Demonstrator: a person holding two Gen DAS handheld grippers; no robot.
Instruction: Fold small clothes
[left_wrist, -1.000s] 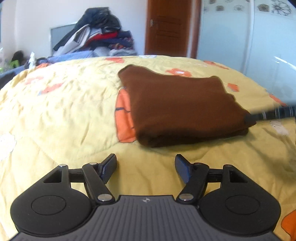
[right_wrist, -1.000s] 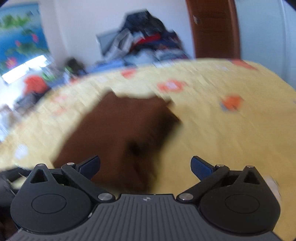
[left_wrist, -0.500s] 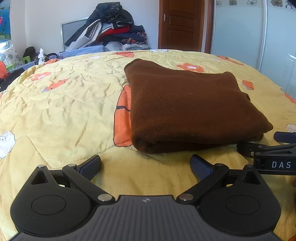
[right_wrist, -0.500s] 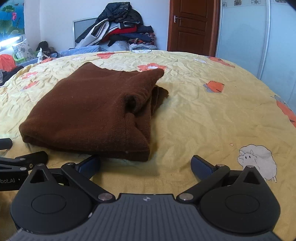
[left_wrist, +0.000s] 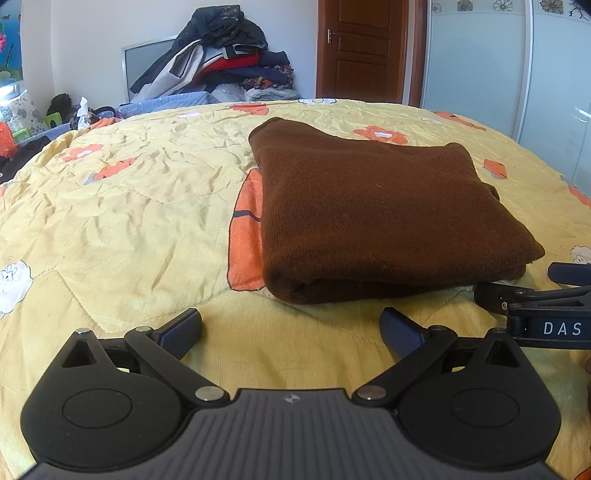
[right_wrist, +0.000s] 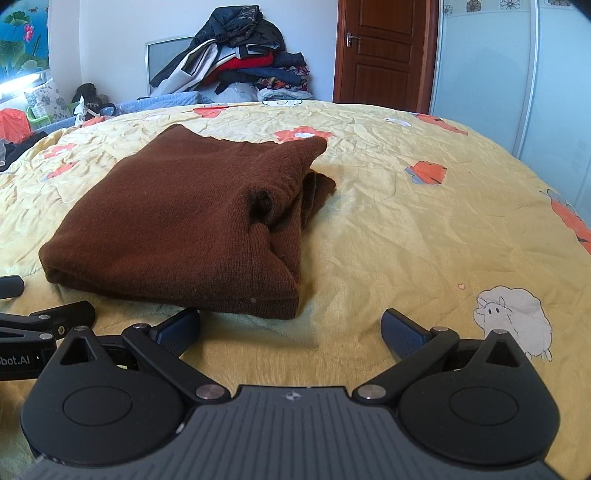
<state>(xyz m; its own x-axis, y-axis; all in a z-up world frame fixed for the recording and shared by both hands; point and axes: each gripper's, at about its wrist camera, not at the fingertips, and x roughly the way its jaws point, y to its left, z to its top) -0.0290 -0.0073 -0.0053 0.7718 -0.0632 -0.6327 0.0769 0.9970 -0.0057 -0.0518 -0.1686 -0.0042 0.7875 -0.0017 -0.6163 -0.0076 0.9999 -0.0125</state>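
Yellow quilt (left_wrist: 122, 229) spans everything ahead of both tools, wrinkled and soft; brown sweater (left_wrist: 376, 218) lies on it already folded into a thick rectangle, just ahead of both grippers, apart from the pads.

Left gripper (left_wrist: 291, 332): released, jaws have just been opening to full spread, nothing between them; sweater's near folded edge sits ahead and slightly right of it. Right gripper (right_wrist: 291, 332): jaws wide, nothing held; sweater's near right corner sits just ahead of its left finger. Each tool shows at the edge of the other's view, side by side and near.

Judgement: fold looks about done; remaining risks:
- right side of the bundle is loose, a bulged tuck (right_wrist: 266, 206) and layered edges splaying out; any nudge or re-grip there probably unrolls it;
- a low approach likely pinches quilt along with knit, dragging the whole stack;
- grabbing only the top layer at the near edge peels the fold open;
- tools are close together, so a converging move could knock them.
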